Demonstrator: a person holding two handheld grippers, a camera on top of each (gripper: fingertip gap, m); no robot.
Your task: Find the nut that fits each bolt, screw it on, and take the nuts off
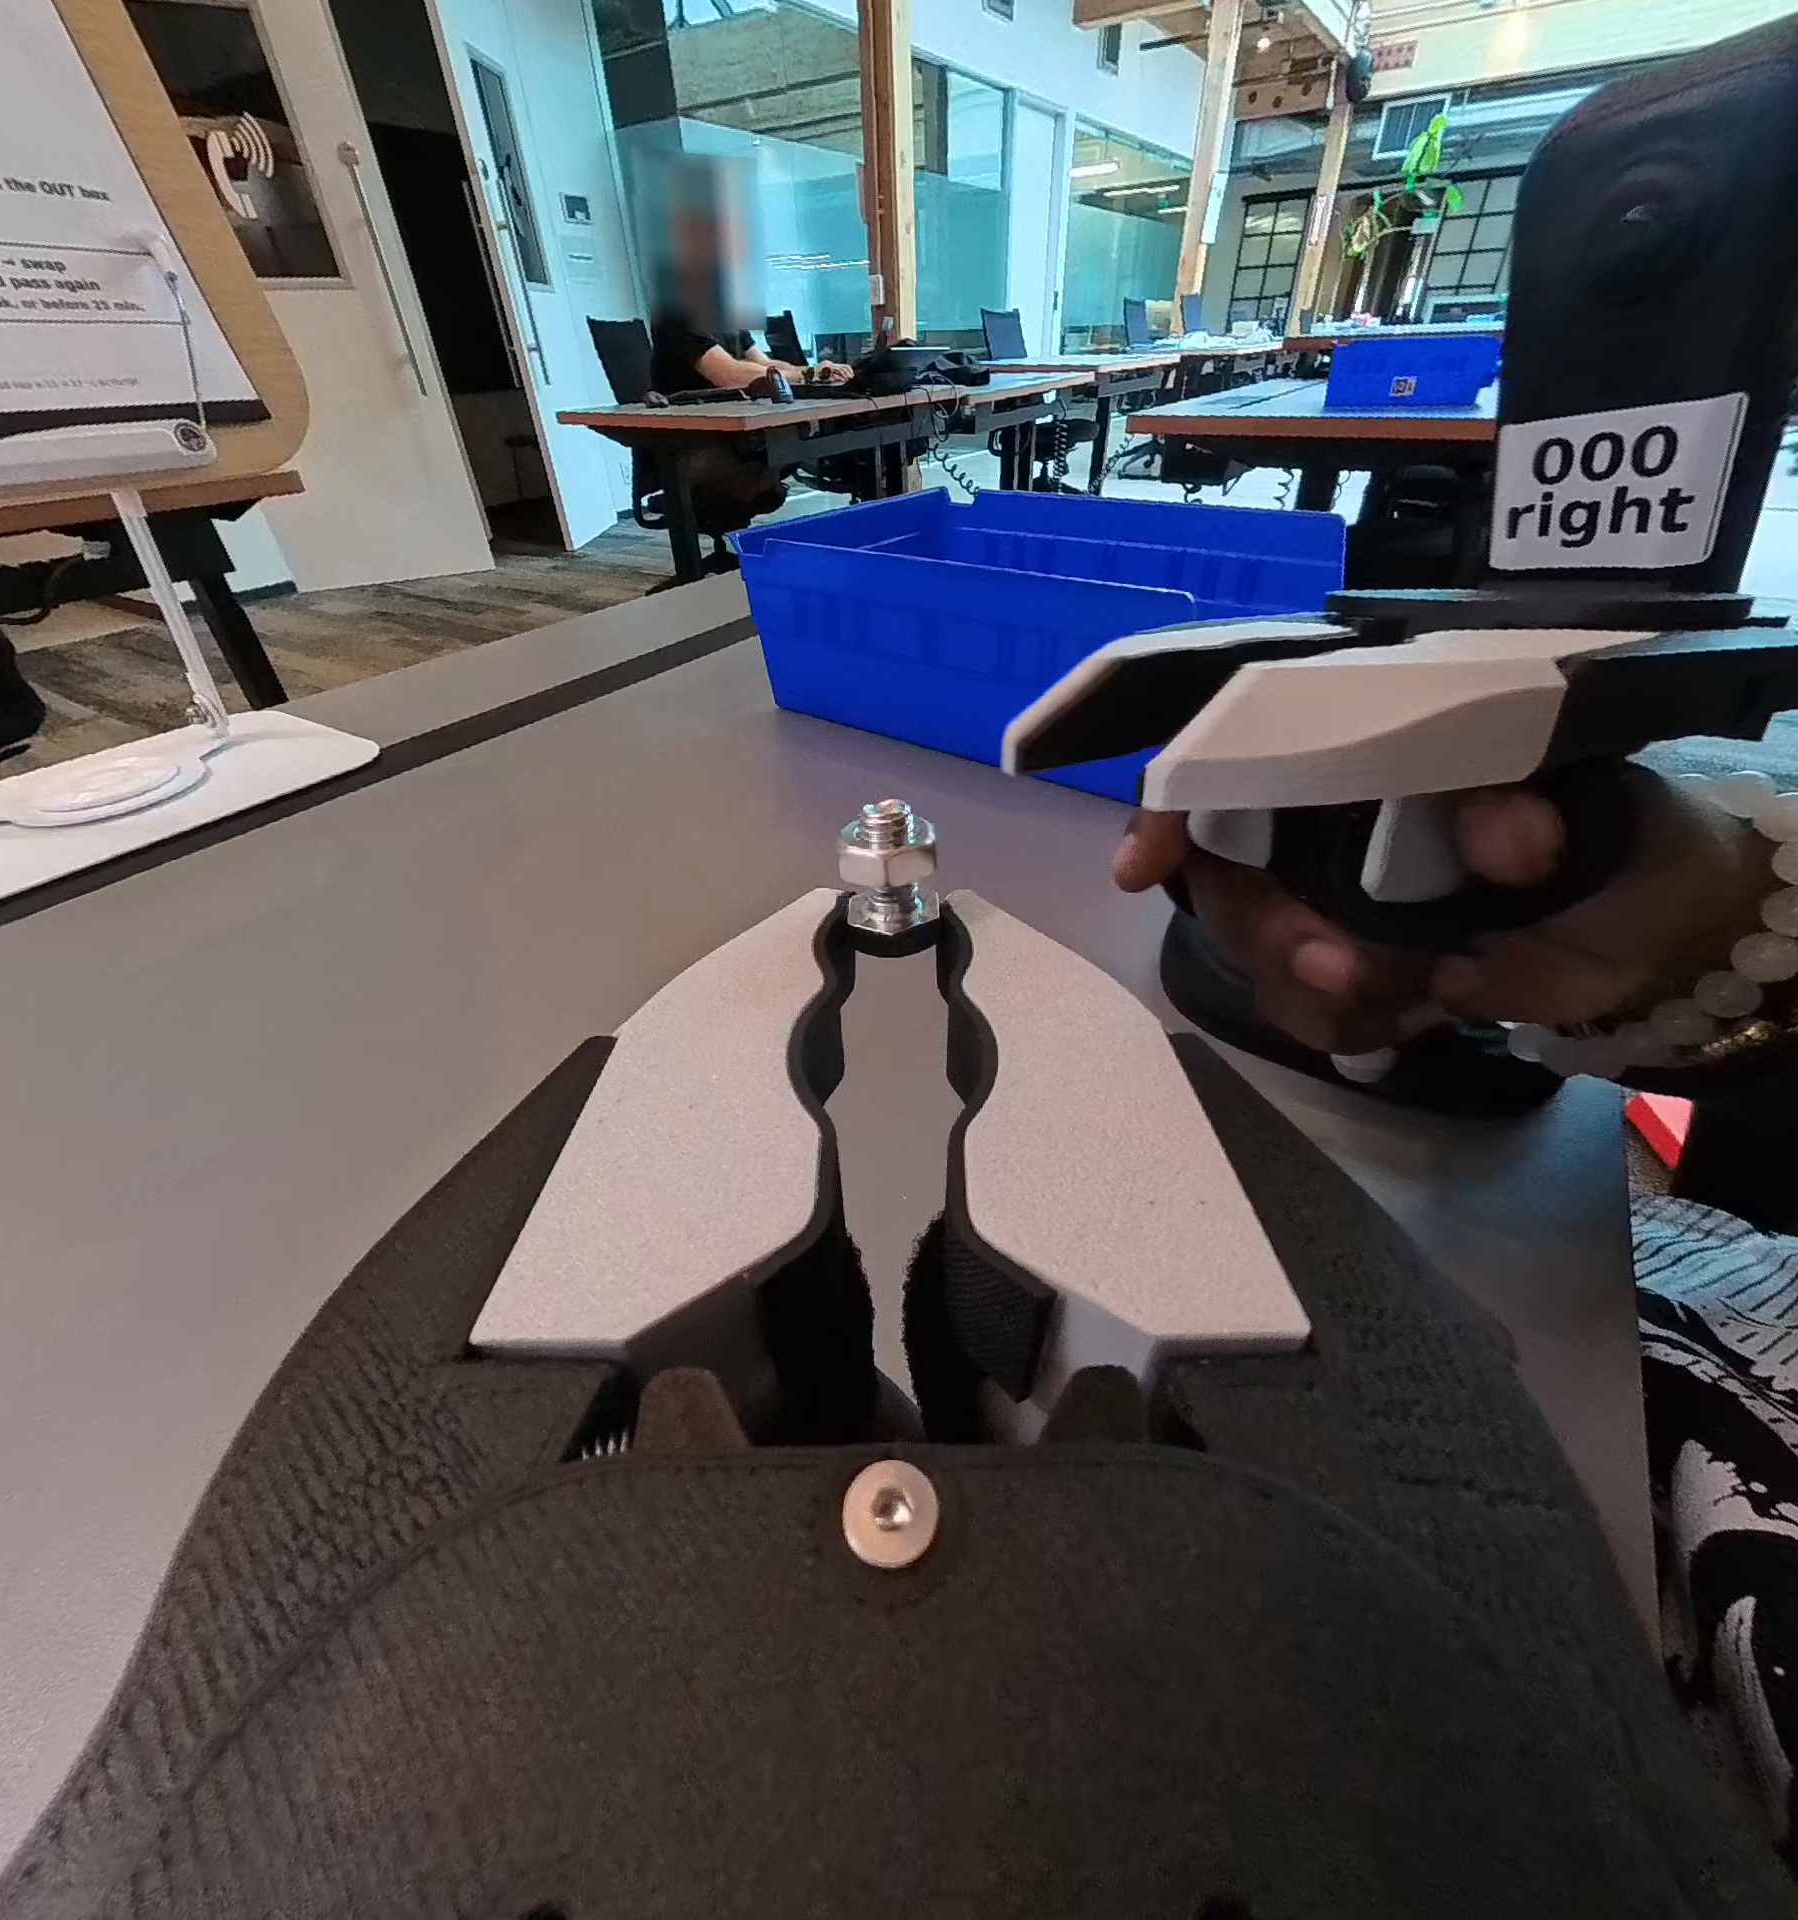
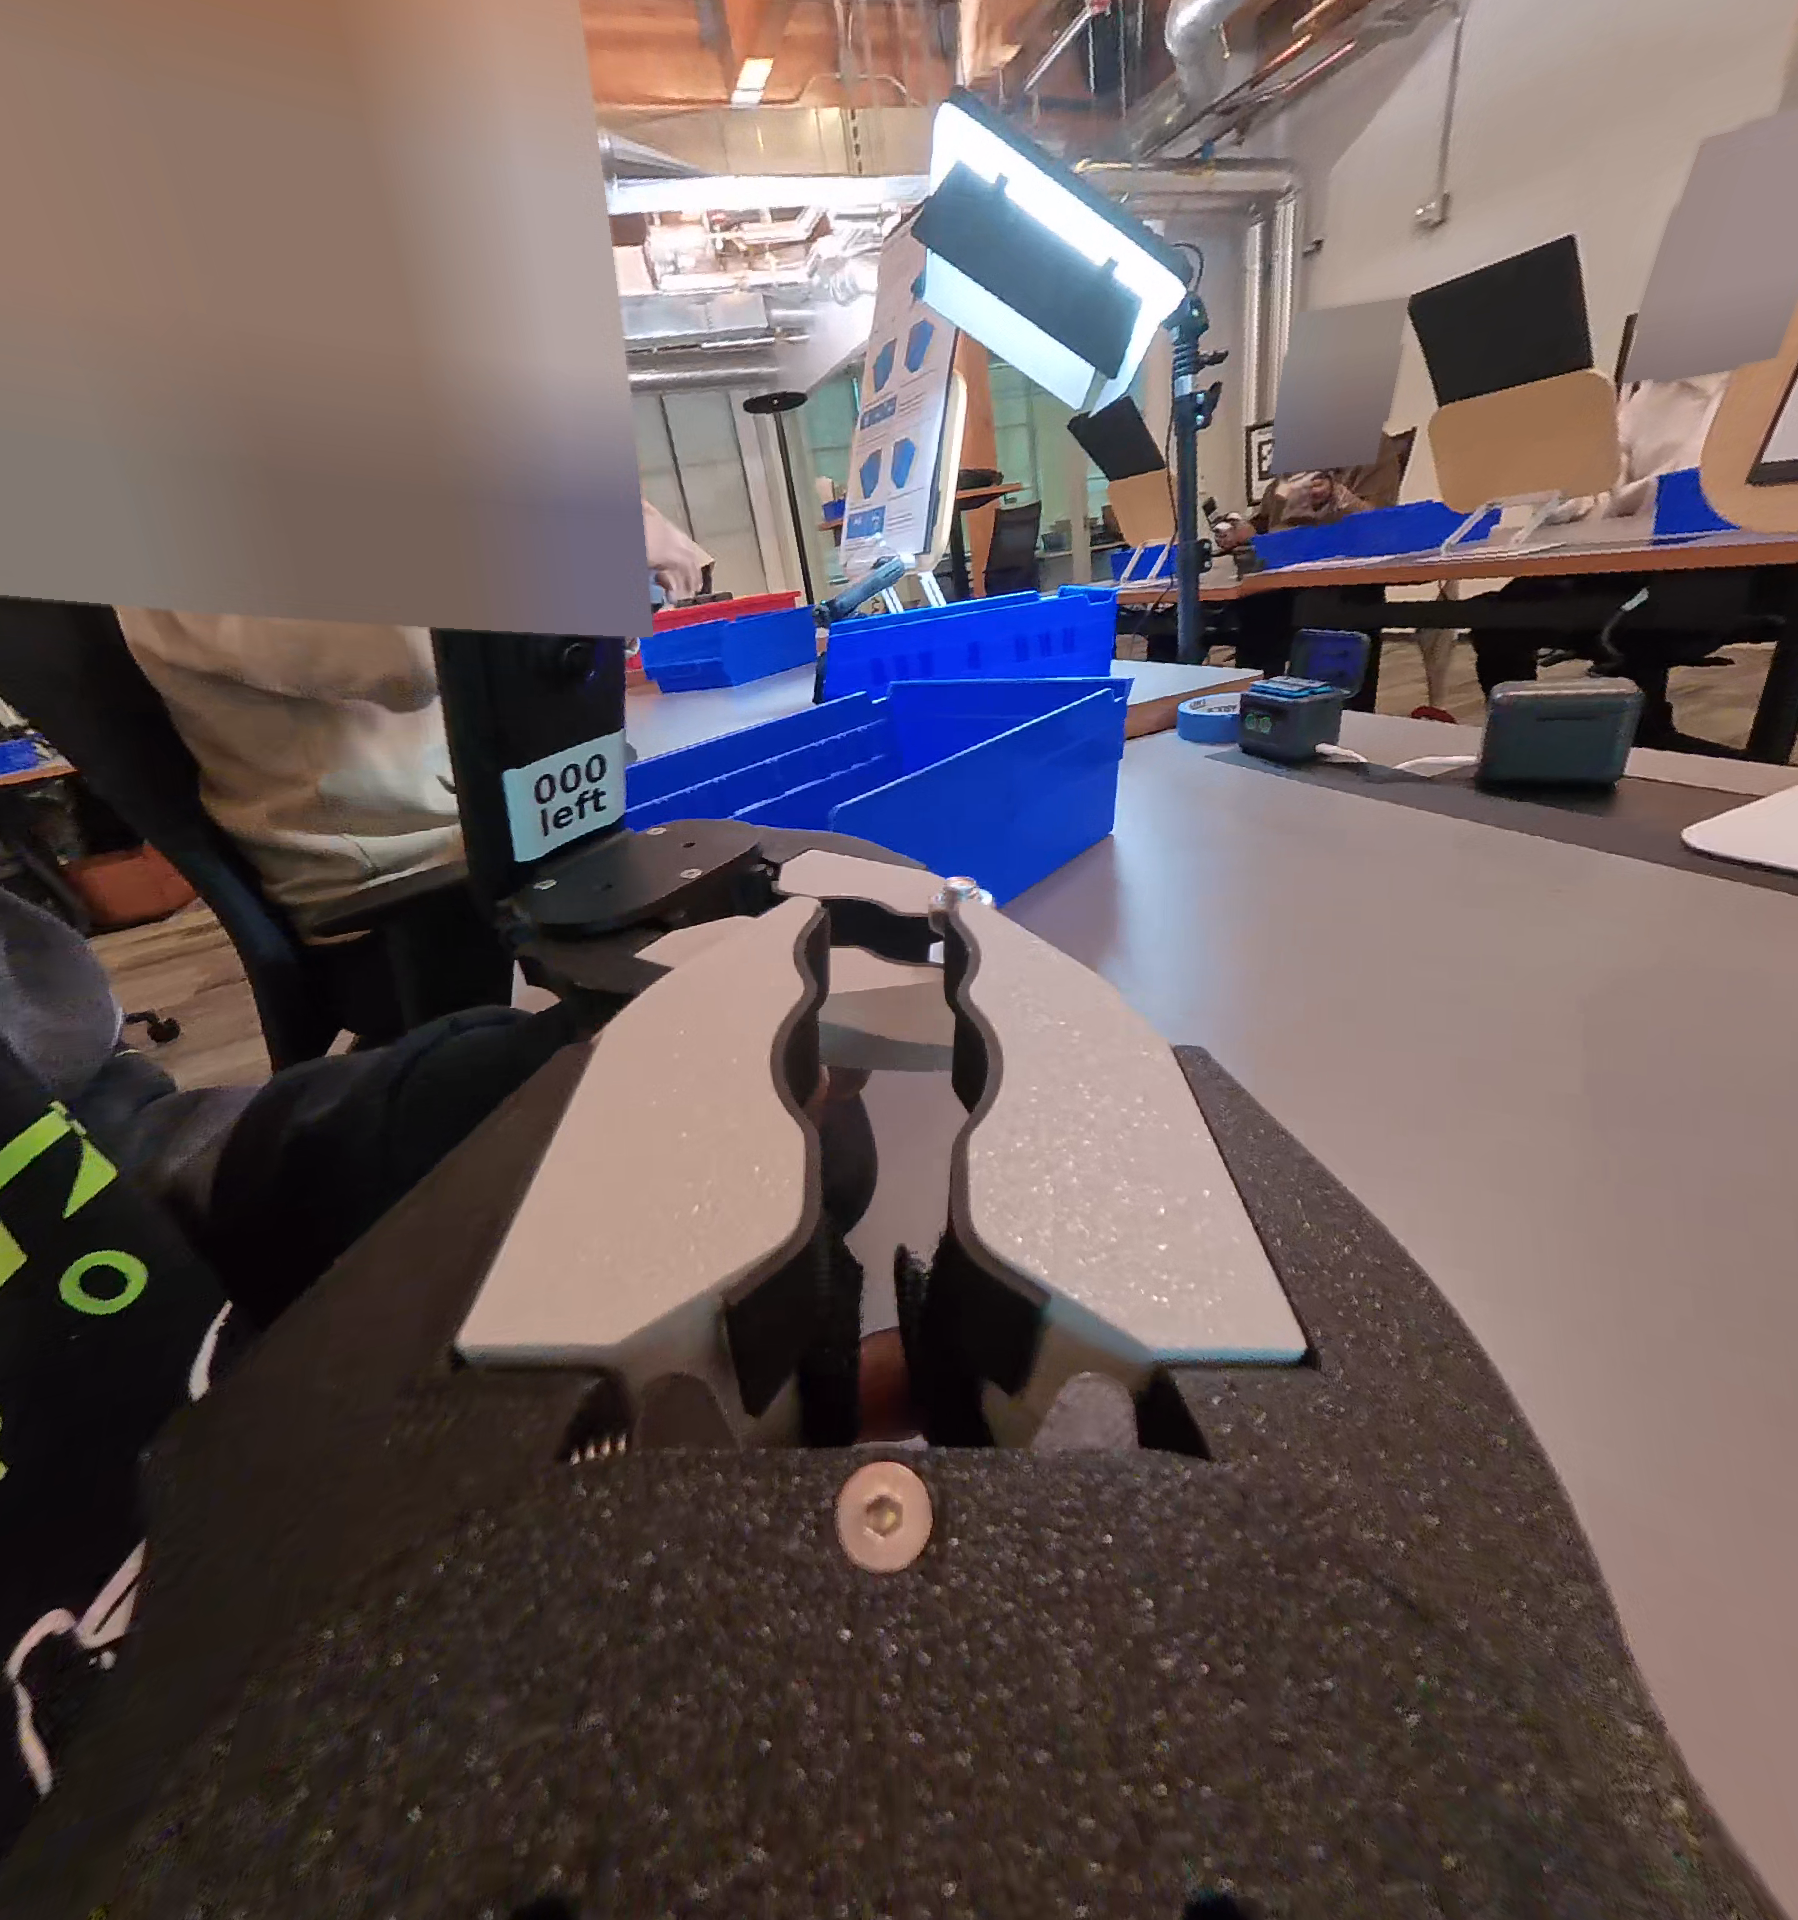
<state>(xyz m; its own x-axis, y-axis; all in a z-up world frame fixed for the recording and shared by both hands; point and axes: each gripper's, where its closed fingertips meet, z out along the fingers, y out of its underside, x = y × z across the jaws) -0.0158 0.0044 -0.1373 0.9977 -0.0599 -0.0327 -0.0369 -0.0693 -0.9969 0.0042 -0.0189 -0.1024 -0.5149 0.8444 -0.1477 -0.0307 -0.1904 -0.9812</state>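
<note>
Above the grey tabletop, the left gripper clenches the upright bolt by its head, so the right gripper (jaws narrowed, empty) should close squarely on the nut.

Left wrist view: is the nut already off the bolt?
No, the nut is still threaded on the bolt, whose head sits between the left gripper's fingers.

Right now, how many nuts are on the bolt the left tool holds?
1. A hex nut sits high on the thread of the upright bolt, above the hex head gripped by the left tool. None visible loose on the table.
</note>
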